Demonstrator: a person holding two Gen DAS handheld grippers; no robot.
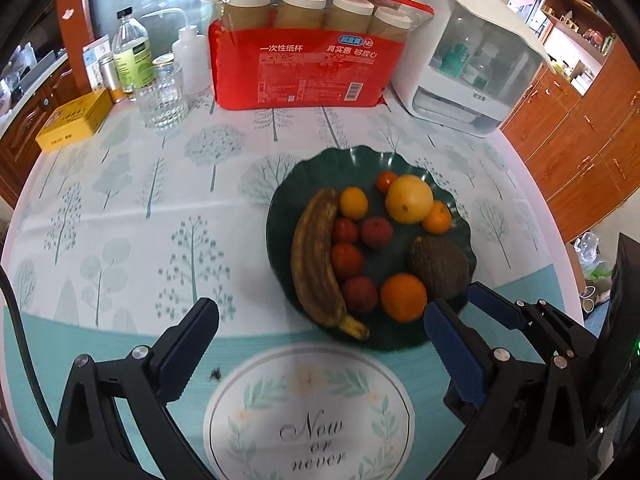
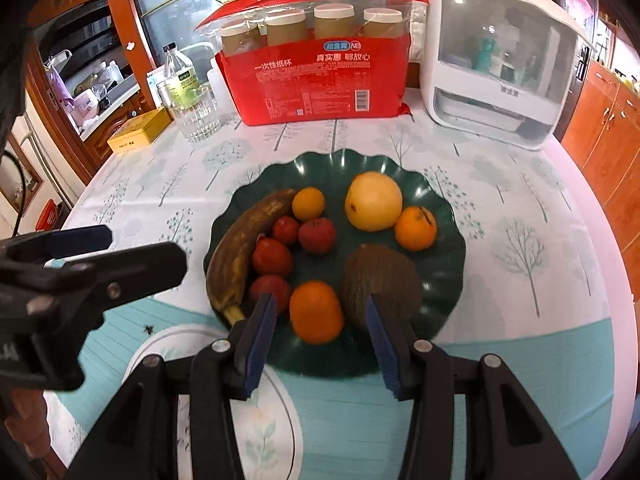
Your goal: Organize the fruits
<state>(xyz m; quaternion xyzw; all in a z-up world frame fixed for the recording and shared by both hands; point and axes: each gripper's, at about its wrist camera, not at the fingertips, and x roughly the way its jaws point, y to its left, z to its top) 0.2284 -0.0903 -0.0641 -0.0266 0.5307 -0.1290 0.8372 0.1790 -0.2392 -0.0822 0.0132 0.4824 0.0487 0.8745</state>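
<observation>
1. Left wrist view: my left claw (image 1: 320,344) hangs released over the tree-print tablecloth (image 1: 132,216), jaws spread wide with nothing between them. The lower parts of both fingers are cut off by the bottom edge of the picture.
2. The green plate (image 1: 352,168) of fruit lies just ahead of this claw, toward its right finger, whose blue pad overlaps the plate's near rim. The spotted banana (image 1: 316,260) sits on the plate's left side, ahead of the gap; the orange (image 1: 403,297) and the dark rough fruit (image 1: 439,268) lie just beyond the right finger. I cannot tell what kind the dark one is.
3. At the lower right the tips of my right claw (image 1: 492,304) poke in beside the plate; its body is cut off by the edge of the picture.
4. Right wrist view: my right claw (image 2: 320,312) is unclenched, its blue pads standing either side of the orange (image 2: 316,312) without pressing on it. The right finger hides the near edge of the dark rough fruit (image 2: 380,276); the left finger covers part of a red fruit (image 2: 270,286) and stands beside the banana (image 2: 244,244) stem.
5. Only this view shows the plate (image 2: 336,168) straight ahead, and my left claw (image 2: 140,248) from the side, well left of it, blurred.
</observation>
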